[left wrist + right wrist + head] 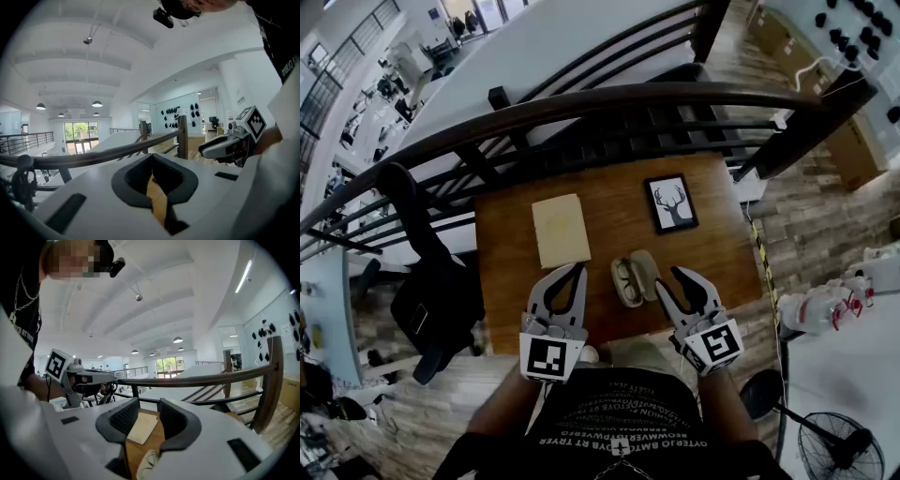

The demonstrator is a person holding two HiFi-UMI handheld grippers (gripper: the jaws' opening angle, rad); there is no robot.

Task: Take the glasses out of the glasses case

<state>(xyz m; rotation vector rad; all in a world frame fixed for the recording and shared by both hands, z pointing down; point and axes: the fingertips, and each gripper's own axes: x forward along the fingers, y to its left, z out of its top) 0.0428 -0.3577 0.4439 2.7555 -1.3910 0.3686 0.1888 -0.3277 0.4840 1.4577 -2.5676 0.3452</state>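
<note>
1. Judging from how things lie, the approach is taken to be the step in hand: the glasses case (645,270) stands open on the table (511,281), just ahead of both claws and between them.
2. The right gripper (669,278) is held with its jaws apart and nothing is gripped; in the right gripper view the case shows just below the gap, with a beige pad (140,427) farther ahead.
3. The left gripper (577,272) is seen with its jaws pressed together tip to tip, empty; the case lies just beside its tips, to their right.
4. The glasses (625,278) appear to be lying in the case half nearer the left claw, not yet lifted.
5. For the next move, the parted right claw would probably need to be lowered onto the thin frame, while the light case is steadied by the left.
</note>
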